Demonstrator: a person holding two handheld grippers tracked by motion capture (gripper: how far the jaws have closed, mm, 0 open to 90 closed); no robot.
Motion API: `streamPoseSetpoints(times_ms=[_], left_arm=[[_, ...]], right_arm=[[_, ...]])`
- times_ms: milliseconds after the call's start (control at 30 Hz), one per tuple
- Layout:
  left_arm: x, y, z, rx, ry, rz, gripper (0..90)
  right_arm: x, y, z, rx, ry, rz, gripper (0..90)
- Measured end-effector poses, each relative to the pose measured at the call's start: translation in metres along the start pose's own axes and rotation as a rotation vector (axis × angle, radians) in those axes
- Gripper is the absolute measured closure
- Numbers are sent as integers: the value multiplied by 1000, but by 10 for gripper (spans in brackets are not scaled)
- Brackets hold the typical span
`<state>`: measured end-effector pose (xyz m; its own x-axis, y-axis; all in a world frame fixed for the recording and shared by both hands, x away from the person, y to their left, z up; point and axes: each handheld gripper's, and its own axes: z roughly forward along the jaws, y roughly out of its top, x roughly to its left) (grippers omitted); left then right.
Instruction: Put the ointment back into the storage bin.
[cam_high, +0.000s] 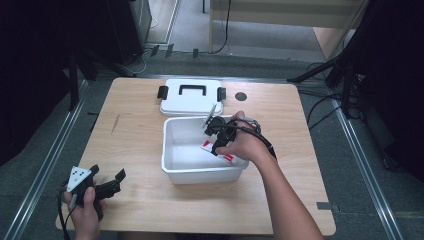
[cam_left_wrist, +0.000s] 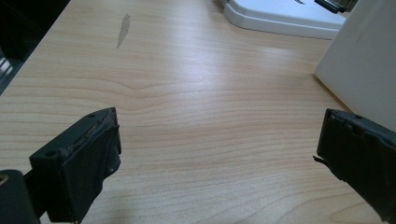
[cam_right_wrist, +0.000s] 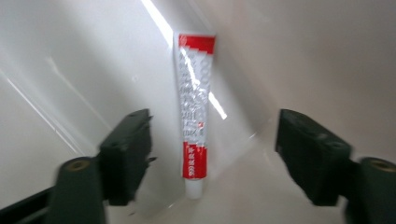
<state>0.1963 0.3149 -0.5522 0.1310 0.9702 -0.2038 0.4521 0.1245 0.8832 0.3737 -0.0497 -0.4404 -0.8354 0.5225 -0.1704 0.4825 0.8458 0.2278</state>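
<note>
A white plastic bin (cam_high: 175, 172) stands in the middle of the wooden table (cam_high: 140, 135). Inside it lies a red-and-white tube (cam_high: 207, 146) (cam_right_wrist: 192, 112), its white cap toward the camera in the right gripper view. My right gripper (cam_high: 216, 145) (cam_right_wrist: 212, 149) hangs inside the bin just above the tube, open, with the tube between the spread jaws and not touched. My left gripper (cam_high: 112, 184) (cam_left_wrist: 217, 149) rests low over the table's front left corner, open and holding nothing.
The bin's white lid (cam_high: 191, 97) (cam_left_wrist: 280, 16), with a black handle and black clips, lies flat behind the bin. The bin's side wall (cam_left_wrist: 364, 65) rises at the right of the left gripper view. A dark round hole (cam_high: 241, 96) marks the table's back.
</note>
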Motion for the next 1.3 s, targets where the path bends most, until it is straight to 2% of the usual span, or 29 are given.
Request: streamPoseSetpoints(times_ms=[33,67,133,167,200,233,267,333,467,533,600,667,733,800,1033,1267,1300], left_arm=[[0,0,0,0,0,0,1],[0,0,0,-1,0,1,1],[0,0,0,-2,0,2,1],[0,0,0,-2,-1,2,1],[0,0,0,-2,-1,3,1],[0,0,0,-2,-1,2,1],[0,0,0,-1,-1,2,1],[0,0,0,0,0,3,1],[0,0,0,-1,2,2,1],[0,0,0,-2,1,2,1],[0,0,0,-4,2,0,1],[0,0,0,-3,2,2,1],[0,0,0,-2,3,3,1],[0,0,0,-1,4,4,1],[-1,0,0,0,5,5,1],[-1,0,0,-2,4,5,1],[-1,0,0,-2,4,4,1]], right_arm=[[0,0,0,0,0,0,253],[0,-1,-3,-20,-7,10,206],[1,-4,-21,-116,-15,77,67],[1,-4,-21,-116,-15,77,67],[0,-5,-24,-136,-10,98,20],[-2,-7,-31,-150,12,152,0],[-5,-12,-41,-186,31,191,0],[-6,-14,-44,-201,34,196,0],[-15,-31,-58,-249,-16,232,0],[-16,-34,-59,-254,-17,242,0],[-21,-45,-62,-269,-13,259,0],[-27,-60,-64,-286,-12,299,0],[-29,-65,-64,-292,-11,305,0],[-35,-77,-65,-306,-5,338,0],[-48,-114,-61,-342,-26,406,0],[-53,-150,-49,-378,-41,472,0],[-53,-150,-49,-378,-41,472,0]])
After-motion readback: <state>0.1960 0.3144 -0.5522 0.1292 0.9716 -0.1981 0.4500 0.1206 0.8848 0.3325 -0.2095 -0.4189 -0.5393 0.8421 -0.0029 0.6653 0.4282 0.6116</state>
